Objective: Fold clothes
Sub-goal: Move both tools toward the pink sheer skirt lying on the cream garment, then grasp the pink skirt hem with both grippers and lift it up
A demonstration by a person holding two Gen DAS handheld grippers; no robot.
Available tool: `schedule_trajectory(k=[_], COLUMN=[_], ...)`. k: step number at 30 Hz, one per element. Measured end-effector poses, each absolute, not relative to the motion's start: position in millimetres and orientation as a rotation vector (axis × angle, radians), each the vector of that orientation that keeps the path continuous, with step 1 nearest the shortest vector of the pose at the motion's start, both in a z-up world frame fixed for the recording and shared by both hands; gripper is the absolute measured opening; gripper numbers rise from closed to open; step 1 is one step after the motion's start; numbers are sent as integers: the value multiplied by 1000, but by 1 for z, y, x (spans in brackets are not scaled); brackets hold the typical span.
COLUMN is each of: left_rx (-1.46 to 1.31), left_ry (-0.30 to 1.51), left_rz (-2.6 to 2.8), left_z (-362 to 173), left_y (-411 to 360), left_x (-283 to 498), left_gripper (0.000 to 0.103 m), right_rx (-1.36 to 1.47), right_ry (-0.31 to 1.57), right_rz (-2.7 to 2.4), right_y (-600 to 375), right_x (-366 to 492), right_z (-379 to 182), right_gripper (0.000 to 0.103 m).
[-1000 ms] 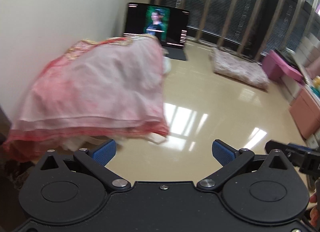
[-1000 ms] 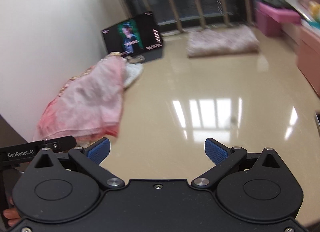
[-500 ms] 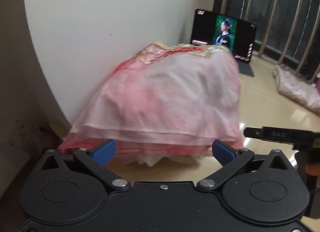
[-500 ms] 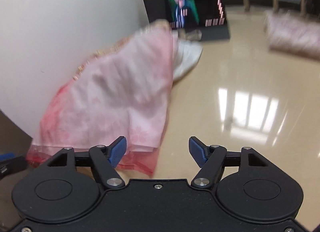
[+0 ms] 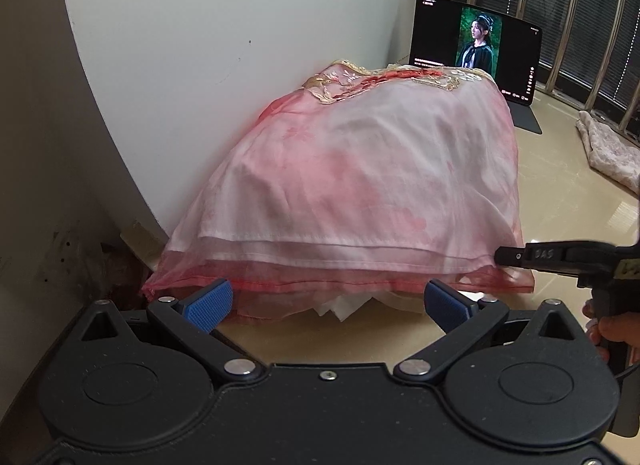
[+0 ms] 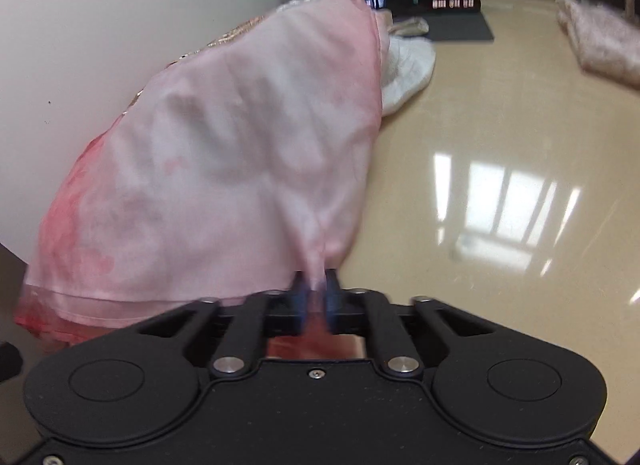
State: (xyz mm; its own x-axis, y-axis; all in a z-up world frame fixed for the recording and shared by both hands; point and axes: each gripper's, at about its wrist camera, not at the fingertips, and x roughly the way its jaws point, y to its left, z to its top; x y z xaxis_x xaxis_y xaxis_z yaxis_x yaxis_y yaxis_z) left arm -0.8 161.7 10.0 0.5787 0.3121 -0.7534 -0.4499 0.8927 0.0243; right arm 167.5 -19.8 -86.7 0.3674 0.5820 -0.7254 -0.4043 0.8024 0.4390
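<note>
Pink garment [image 5: 360, 169] heaped on floor [image 5: 568, 169] against white wall, red hem at near edge. Right gripper [image 6: 316, 297] jaws clenched on garment's near right corner, fabric pinched between pads. Left gripper [image 5: 328, 301] jaws spread wide, released, just short of hem. Tablet [image 5: 476, 49] stands behind pile, screen lit. Folded cloth [image 5: 608, 153] far right.
</note>
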Motion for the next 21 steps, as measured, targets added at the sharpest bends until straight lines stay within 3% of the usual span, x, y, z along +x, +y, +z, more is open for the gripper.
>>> schedule_trajectory(k=[6, 12, 21], left_rx=[-101, 104, 395], left_ry=[798, 632, 337], left_rz=[350, 229, 354], left_z=[14, 37, 65], left_y=[144, 94, 23], left_x=[-2, 0, -4], left_gripper=[103, 103, 103], right_rx=[590, 860, 967], right_ry=[944, 684, 448], right_rz=[794, 1024, 1202], right_y=[-68, -124, -176], right_x=[170, 148, 95], right_z=[-50, 30, 97], right_gripper=[0, 0, 0])
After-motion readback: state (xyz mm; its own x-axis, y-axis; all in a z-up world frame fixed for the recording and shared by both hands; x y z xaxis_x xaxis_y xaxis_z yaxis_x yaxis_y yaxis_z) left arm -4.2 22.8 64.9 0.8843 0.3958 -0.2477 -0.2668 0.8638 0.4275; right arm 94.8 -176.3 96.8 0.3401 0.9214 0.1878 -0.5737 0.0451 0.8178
